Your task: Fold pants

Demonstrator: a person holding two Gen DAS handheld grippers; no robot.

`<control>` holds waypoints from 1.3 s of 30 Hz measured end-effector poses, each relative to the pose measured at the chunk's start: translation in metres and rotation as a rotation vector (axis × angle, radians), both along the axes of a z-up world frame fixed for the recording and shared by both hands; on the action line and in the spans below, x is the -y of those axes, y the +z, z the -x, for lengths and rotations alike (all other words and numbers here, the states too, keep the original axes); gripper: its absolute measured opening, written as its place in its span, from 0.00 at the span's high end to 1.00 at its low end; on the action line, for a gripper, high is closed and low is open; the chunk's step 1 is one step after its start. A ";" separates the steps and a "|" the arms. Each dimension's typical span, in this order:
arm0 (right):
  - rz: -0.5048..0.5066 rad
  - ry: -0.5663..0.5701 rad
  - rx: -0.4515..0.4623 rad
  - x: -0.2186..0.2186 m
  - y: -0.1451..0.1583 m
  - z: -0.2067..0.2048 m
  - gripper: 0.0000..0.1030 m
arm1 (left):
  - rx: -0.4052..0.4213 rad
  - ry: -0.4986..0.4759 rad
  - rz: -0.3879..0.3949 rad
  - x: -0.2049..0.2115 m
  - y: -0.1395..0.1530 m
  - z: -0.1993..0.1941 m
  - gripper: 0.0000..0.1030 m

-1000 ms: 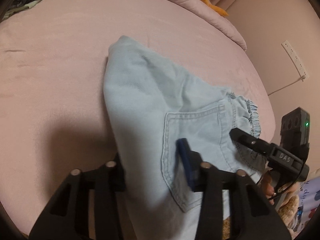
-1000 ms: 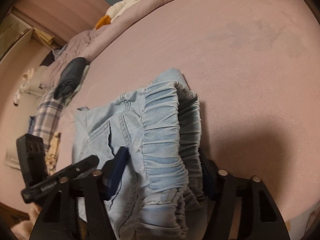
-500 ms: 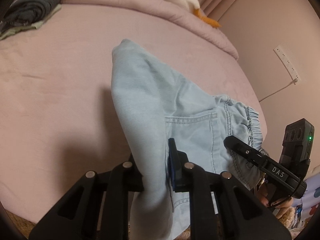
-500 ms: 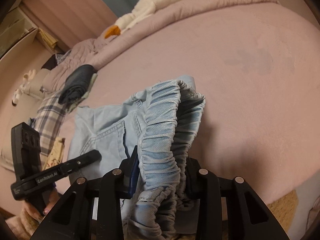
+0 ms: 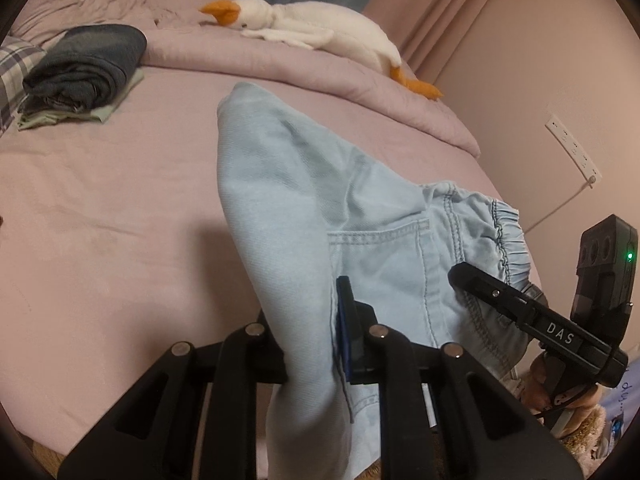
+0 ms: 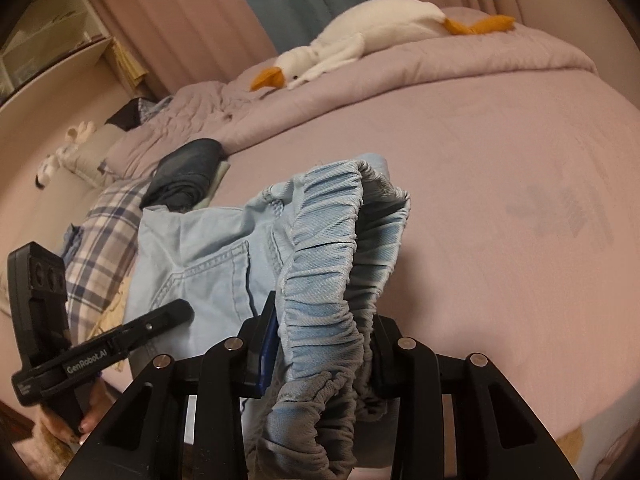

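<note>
Two grippers, left gripper [image 5: 312, 336] and right gripper [image 6: 324, 348], are each clamping one pair of pale denim pants [image 5: 304, 200] above a pink bed [image 5: 100, 208]; one plush goose [image 5: 312, 32] is lying beside pink curtains [image 5: 448, 20].

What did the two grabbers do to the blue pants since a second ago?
Both closed on the pants and lifted them: the left gripper pinched the folded edge, the right gripper the stretchy waistband. The near end rose off the bed. The toy goose and the folded dark clothes stayed put.

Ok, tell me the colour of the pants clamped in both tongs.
Light blue denim pants with a gathered elastic waistband, clearest in the right wrist view.
</note>
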State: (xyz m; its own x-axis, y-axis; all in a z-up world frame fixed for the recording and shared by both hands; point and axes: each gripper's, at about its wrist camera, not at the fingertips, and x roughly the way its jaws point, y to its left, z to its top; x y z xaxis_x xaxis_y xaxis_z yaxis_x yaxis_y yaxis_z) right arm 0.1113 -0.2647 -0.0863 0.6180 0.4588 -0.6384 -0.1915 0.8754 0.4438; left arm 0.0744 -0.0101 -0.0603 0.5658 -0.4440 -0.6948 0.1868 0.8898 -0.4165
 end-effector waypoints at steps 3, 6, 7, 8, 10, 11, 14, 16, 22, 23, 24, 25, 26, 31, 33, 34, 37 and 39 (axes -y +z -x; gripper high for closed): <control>0.008 0.006 0.004 -0.006 0.002 -0.013 0.63 | 0.015 0.012 -0.015 -0.003 -0.002 -0.015 0.83; 0.016 0.003 -0.007 -0.011 -0.002 -0.029 0.63 | 0.017 0.021 -0.036 -0.004 -0.008 -0.038 0.83; 0.016 -0.001 -0.014 -0.012 -0.004 -0.033 0.63 | 0.012 0.021 -0.043 -0.006 -0.012 -0.044 0.83; 0.019 -0.004 -0.024 -0.014 -0.006 -0.039 0.63 | 0.000 0.022 -0.052 -0.006 -0.017 -0.052 0.83; 0.022 -0.010 -0.047 -0.018 -0.012 -0.051 0.63 | -0.014 0.024 -0.059 -0.007 -0.026 -0.066 0.83; 0.027 -0.012 -0.059 -0.020 -0.017 -0.058 0.63 | -0.024 0.027 -0.058 -0.008 -0.032 -0.074 0.83; 0.038 -0.020 -0.095 -0.025 -0.030 -0.073 0.63 | -0.056 0.035 -0.065 -0.008 -0.047 -0.089 0.83; 0.043 -0.022 -0.129 -0.028 -0.042 -0.082 0.63 | -0.079 0.035 -0.070 -0.008 -0.059 -0.098 0.83; 0.080 -0.021 -0.214 -0.037 -0.069 -0.100 0.63 | -0.155 0.042 -0.097 -0.009 -0.091 -0.115 0.80; 0.087 -0.024 -0.223 -0.038 -0.071 -0.102 0.62 | -0.167 0.045 -0.096 -0.010 -0.094 -0.116 0.79; 0.086 -0.026 -0.227 -0.038 -0.073 -0.102 0.62 | -0.174 0.046 -0.100 -0.010 -0.096 -0.116 0.76; 0.084 -0.027 -0.230 -0.037 -0.074 -0.102 0.61 | -0.178 0.045 -0.104 -0.010 -0.097 -0.117 0.76; 0.082 -0.029 -0.235 -0.036 -0.076 -0.101 0.61 | -0.185 0.049 -0.109 -0.010 -0.100 -0.117 0.73; 0.091 -0.035 -0.242 -0.030 -0.082 -0.101 0.55 | -0.201 0.062 -0.115 -0.010 -0.102 -0.114 0.68; 0.078 -0.038 -0.243 -0.027 -0.081 -0.105 0.55 | -0.212 0.072 -0.115 -0.011 -0.101 -0.111 0.60; 0.076 -0.041 -0.246 -0.026 -0.079 -0.104 0.54 | -0.216 0.074 -0.120 -0.012 -0.100 -0.107 0.59; 0.097 -0.058 -0.249 -0.024 -0.076 -0.101 0.44 | -0.219 0.072 -0.143 -0.014 -0.091 -0.092 0.46; 0.140 -0.081 -0.236 -0.023 -0.068 -0.092 0.39 | -0.195 0.077 -0.139 -0.018 -0.082 -0.079 0.32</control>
